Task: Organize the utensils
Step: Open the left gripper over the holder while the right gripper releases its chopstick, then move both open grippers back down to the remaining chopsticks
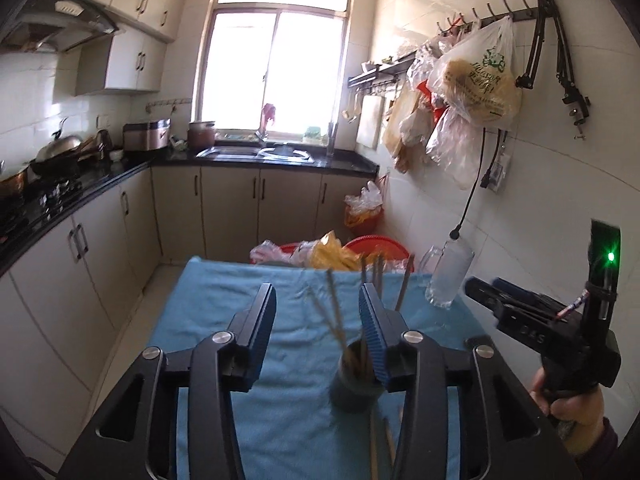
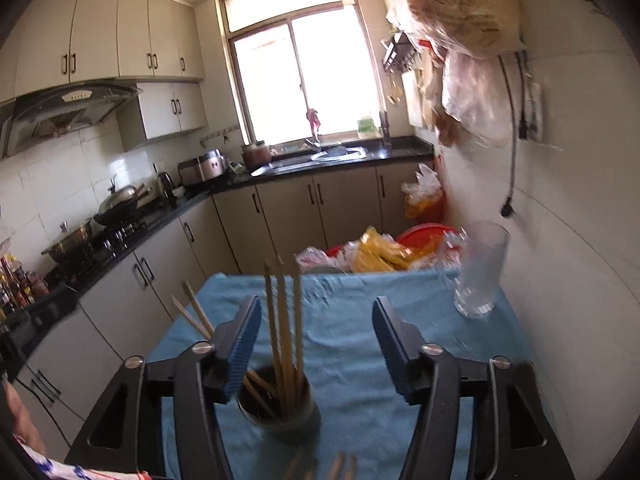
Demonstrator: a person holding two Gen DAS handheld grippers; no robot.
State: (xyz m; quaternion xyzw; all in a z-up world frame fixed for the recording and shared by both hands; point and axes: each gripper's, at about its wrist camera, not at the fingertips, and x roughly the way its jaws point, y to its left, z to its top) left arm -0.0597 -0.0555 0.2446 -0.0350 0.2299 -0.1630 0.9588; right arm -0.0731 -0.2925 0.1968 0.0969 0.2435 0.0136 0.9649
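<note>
Both my claws, left (image 1: 318, 320) and right (image 2: 316, 332), stood spread over the chopstick cup (image 2: 278, 404), lower centre of the desk (image 2: 360, 360), pinching nothing.

Chopsticks (image 2: 282, 320) upright in cup (image 2: 280, 408) between open tool (image 2: 316, 344) fingers.

Kitchen surroundings, located relative to the window (image 1: 276, 68).
Sink (image 1: 256, 153) directly below the window; wok (image 1: 60, 150) on the counter far left of it; hanging plastic bags (image 1: 472, 88) right; clear glass mug (image 1: 448, 276) on blue cloth (image 1: 288, 432) below.
</note>
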